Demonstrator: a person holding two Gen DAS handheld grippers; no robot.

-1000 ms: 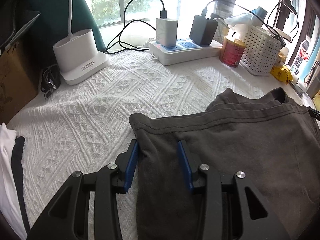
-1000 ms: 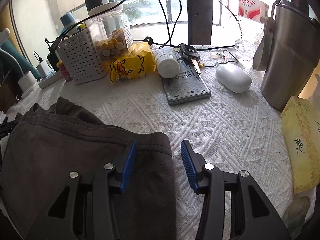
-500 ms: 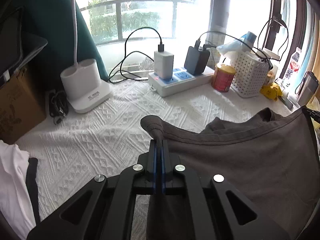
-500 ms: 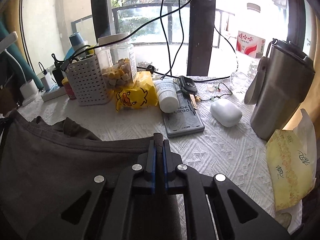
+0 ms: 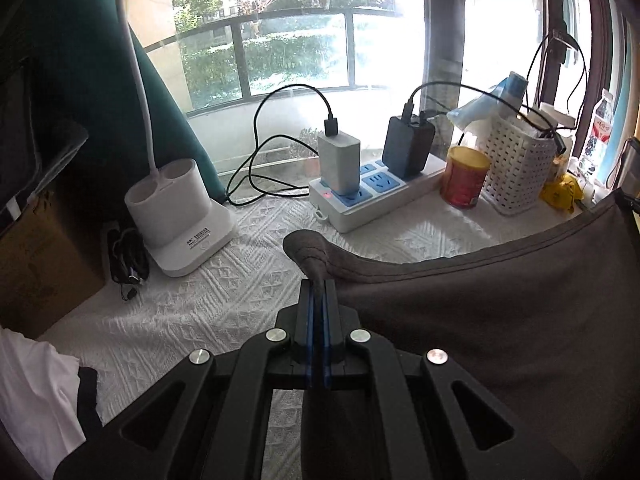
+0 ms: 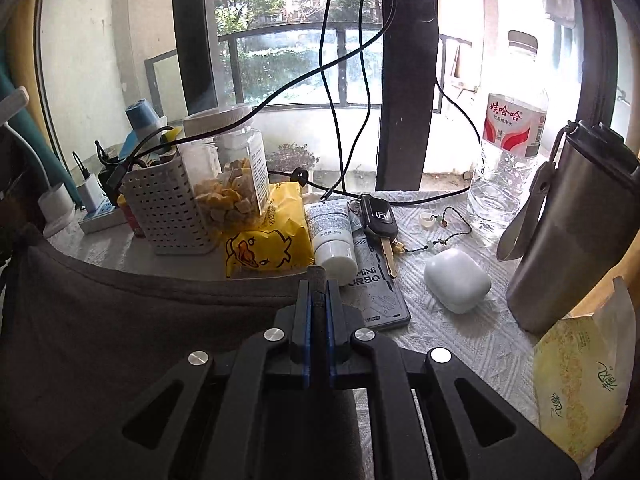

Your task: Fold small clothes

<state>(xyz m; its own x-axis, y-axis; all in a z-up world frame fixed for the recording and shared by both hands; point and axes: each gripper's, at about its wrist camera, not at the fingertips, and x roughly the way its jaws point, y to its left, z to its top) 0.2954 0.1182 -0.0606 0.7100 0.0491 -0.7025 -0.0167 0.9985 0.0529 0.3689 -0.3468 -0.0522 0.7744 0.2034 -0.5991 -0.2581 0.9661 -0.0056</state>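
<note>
Left gripper (image 5: 319, 292) is clamped tight on one corner of the dark grey garment (image 5: 500, 320), and the right gripper (image 6: 319, 292) pinches the opposite corner, cloth bunched between the blue pads (image 6: 306, 320). The fabric hangs stretched between the two, its top hem up off the white textured tablecloth (image 5: 240, 280) (what lies below the hem is hidden). Beyond it, a white perforated basket (image 6: 168, 208), a yellow duck snack bag (image 6: 268, 248), a power strip (image 5: 372, 196), then the window.

Counter layout by the window

The garment (image 5: 480, 320) is hanging between the left gripper (image 5: 318, 300) and right gripper (image 6: 319, 300); behind it, the power strip (image 5: 376, 196) is sitting left of the basket (image 5: 516, 172).
</note>
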